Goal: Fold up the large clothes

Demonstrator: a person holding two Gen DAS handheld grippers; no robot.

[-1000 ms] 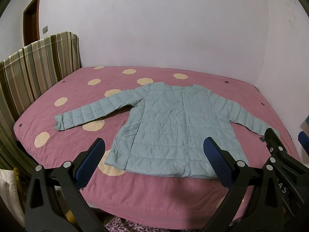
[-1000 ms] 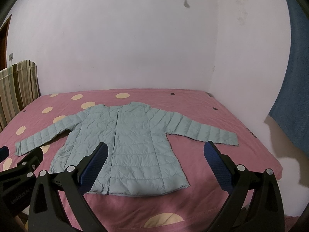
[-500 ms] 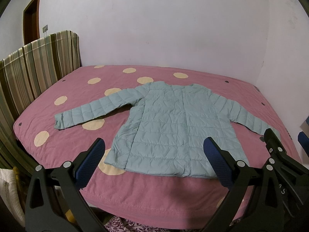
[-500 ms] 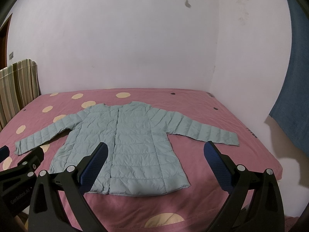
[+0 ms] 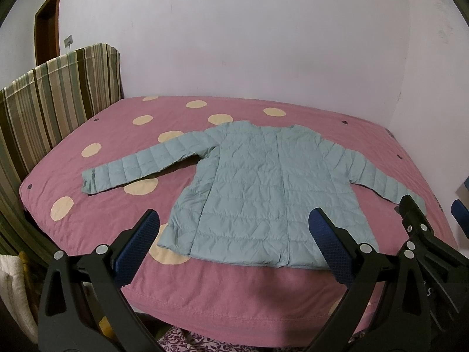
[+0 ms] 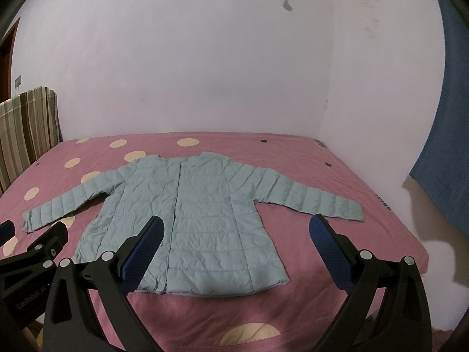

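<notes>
A pale teal quilted jacket (image 5: 263, 187) lies flat on a pink bed (image 5: 117, 205) with both sleeves spread out; it also shows in the right wrist view (image 6: 199, 217). My left gripper (image 5: 234, 234) is open and empty, held above the bed's near edge before the jacket's hem. My right gripper (image 6: 237, 240) is open and empty, before the hem's right part. Each gripper's body shows at the edge of the other's view, the right one (image 5: 422, 243) and the left one (image 6: 32, 252).
The pink cover (image 6: 293, 152) has cream dots. A striped headboard (image 5: 52, 99) stands at the left. White walls close the back and right. A blue curtain (image 6: 439, 146) hangs at the right. A door (image 5: 47, 26) is far left.
Both views have crept slightly; the jacket and grippers stand as before.
</notes>
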